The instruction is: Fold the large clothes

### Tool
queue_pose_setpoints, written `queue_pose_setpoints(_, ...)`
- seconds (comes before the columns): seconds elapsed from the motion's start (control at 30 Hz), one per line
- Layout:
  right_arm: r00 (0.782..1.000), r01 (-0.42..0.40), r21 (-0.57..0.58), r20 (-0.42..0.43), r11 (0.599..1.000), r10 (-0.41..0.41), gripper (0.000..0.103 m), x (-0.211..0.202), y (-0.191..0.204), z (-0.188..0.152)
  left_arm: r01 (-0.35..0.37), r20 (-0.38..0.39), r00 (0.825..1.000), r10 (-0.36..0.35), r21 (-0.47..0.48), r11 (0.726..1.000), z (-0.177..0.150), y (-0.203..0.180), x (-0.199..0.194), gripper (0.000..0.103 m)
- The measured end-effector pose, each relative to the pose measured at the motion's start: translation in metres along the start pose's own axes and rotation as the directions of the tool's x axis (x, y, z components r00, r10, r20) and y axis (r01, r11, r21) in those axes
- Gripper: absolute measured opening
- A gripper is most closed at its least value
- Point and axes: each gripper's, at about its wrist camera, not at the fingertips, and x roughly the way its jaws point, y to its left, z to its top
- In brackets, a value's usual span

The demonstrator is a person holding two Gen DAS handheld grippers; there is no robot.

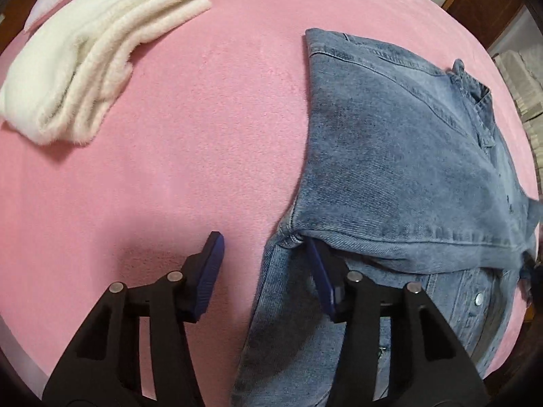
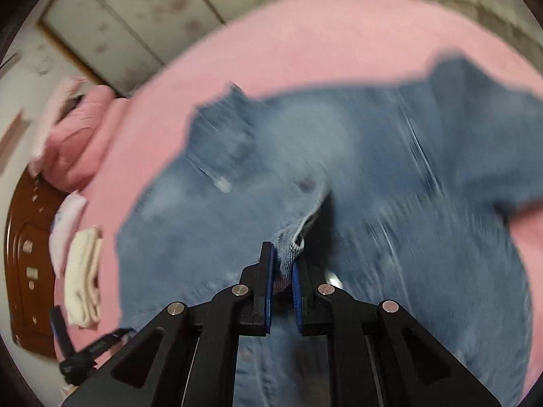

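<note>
A blue denim jacket lies on the pink bed cover, with one part folded over its buttoned front. In the left wrist view my left gripper stands open at the jacket's left edge. Its right finger is tucked under the folded denim, while its left finger hangs over bare pink cover. The right wrist view is blurred by motion. There my right gripper is shut on a bunched edge of the denim jacket, lifting it from the spread cloth.
A folded white fleecy garment lies at the far left of the bed and shows again as the white garment. Folded pink cloth sits beside a brown wooden headboard. Pale cupboard doors stand beyond the bed.
</note>
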Motion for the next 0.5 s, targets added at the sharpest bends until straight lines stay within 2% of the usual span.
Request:
queue_pose_setpoints(0.1, 1.000, 0.002, 0.084, -0.013, 0.996, -0.001, 0.012, 0.012, -0.033, -0.018, 0.022, -0.014, 1.000, -0.023, -0.052, 0.998, -0.004, 0.013, -0.006, 0.047)
queue_pose_setpoints(0.17, 0.999, 0.034, 0.133, -0.022, 0.991, -0.031, 0.016, 0.014, -0.044, -0.020, -0.009, -0.033, 0.999, 0.008, -0.048, 0.999, -0.005, 0.009, -0.012, 0.047)
queue_pose_setpoints(0.27, 0.997, 0.078, 0.180, -0.003, 0.981, -0.079, 0.017, -0.008, -0.041, -0.013, -0.091, -0.048, 0.995, 0.092, 0.023, 0.996, -0.013, 0.009, -0.029, 0.047)
queue_pose_setpoints(0.33, 0.991, 0.113, 0.180, 0.052, 0.977, -0.124, 0.018, -0.031, -0.037, -0.006, -0.097, 0.004, 0.995, 0.097, 0.073, 0.993, -0.014, -0.008, -0.055, 0.047)
queue_pose_setpoints(0.4, 0.987, 0.121, 0.157, 0.081, 0.980, -0.135, 0.018, -0.051, -0.027, -0.004, -0.015, 0.045, 0.999, 0.011, 0.100, 0.995, -0.018, -0.016, -0.076, 0.047)
queue_pose_setpoints(0.43, 0.993, 0.081, 0.125, 0.080, 0.989, -0.091, 0.017, -0.059, -0.018, -0.005, 0.052, 0.051, 0.997, -0.058, 0.109, 0.993, -0.017, -0.022, -0.083, 0.047)
queue_pose_setpoints(0.5, 0.997, -0.071, 0.031, -0.002, 0.997, 0.071, 0.017, -0.053, 0.007, -0.011, 0.181, 0.020, 0.983, -0.184, 0.098, 0.979, -0.012, -0.035, -0.083, 0.042)
